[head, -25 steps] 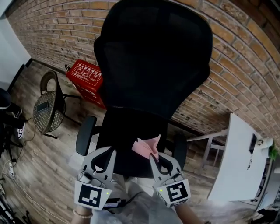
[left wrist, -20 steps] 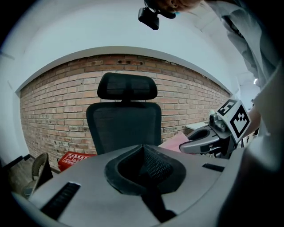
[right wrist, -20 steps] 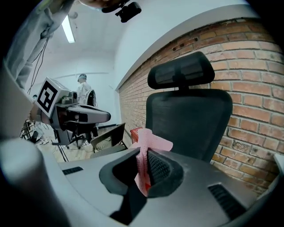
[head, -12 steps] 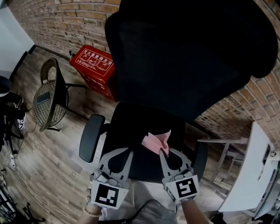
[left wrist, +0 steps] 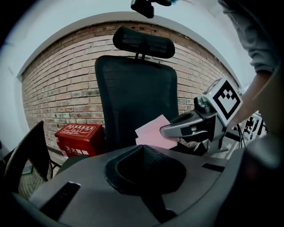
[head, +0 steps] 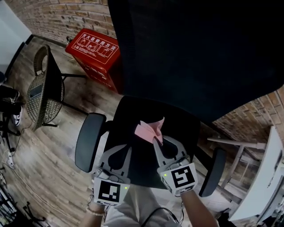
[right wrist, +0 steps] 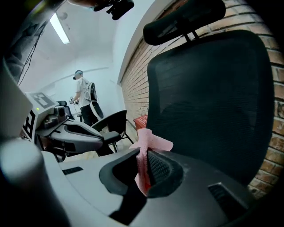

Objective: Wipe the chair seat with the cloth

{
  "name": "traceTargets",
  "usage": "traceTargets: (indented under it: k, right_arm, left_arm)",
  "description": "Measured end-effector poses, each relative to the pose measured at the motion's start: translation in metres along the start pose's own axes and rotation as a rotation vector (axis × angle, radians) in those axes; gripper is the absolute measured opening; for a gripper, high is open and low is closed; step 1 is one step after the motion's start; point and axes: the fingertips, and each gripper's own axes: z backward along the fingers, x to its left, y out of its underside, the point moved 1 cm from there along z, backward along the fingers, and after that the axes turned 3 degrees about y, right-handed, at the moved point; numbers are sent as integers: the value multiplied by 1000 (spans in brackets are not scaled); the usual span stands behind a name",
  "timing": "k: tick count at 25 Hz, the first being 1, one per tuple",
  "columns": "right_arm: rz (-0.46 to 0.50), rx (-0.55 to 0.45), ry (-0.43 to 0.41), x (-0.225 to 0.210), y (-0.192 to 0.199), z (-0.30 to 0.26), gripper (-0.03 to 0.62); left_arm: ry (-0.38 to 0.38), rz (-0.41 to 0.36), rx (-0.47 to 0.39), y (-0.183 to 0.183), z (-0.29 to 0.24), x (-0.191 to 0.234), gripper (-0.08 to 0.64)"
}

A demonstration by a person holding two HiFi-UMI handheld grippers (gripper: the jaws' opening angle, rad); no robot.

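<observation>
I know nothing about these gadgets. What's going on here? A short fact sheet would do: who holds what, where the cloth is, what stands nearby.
setting: black office chair in front of a brick wall, on a wooden floor
right gripper: jaws shut on a pink cloth
left gripper: jaws together, nothing between them
cloth position: over the chair seat; contact with it unclear
nearby: red box, wicker chair
</observation>
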Motion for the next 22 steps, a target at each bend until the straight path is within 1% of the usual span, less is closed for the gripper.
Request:
traceTargets:
  k: [4,7,11,14,17,22]
  right_arm:
    - [74,37,-48,2,23,-49,55]
    - [83,51,-81,4,36,-80,55]
    - [95,58,-125,9,53,-120,55]
    - [114,68,-158,18,64,-150,55]
    - [111,51,-185,27,69,-176,55]
    - [144,84,-200,37,82,-208,55]
  left_arm:
    - [-34,48,11,31,-23,18,18]
    - [-30,69,24,50,-37,23,18]
    - [-20,55,62,78,-51,24,18]
    - [-23,62,87,95,-56,29,18]
    - [-11,67,108,107,-59,27,18]
    - [3,64,109,120,-63,27,18]
